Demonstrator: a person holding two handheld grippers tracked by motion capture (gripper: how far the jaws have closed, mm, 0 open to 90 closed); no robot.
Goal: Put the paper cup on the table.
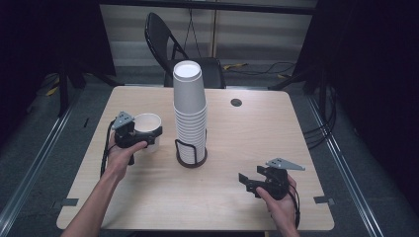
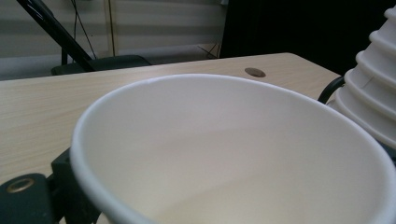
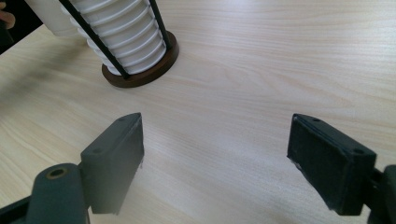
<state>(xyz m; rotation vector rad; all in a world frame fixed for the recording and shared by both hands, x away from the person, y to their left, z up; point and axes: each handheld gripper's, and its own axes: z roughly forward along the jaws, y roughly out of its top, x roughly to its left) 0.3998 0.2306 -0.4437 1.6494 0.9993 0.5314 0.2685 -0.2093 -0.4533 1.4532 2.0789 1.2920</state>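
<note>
Paper cup (image 1: 147, 127) stands left of cup stack (image 1: 189, 101) on wooden table (image 1: 237, 143), high view; left gripper (image 1: 141, 136) clamped around its wall; right gripper (image 1: 254, 181) near front right, jaws spread, holding nothing.
Left gripper view: cup (image 2: 233, 154) rim close, stack (image 2: 373, 88) at right.
Right gripper view: jaws wide apart over bare table (image 3: 261, 70); stack holder (image 3: 140, 60) beyond.

Wooden table (image 1: 237, 133): cup stack in holder (image 1: 190, 113) centre, single cup (image 1: 147, 129) left.
</note>
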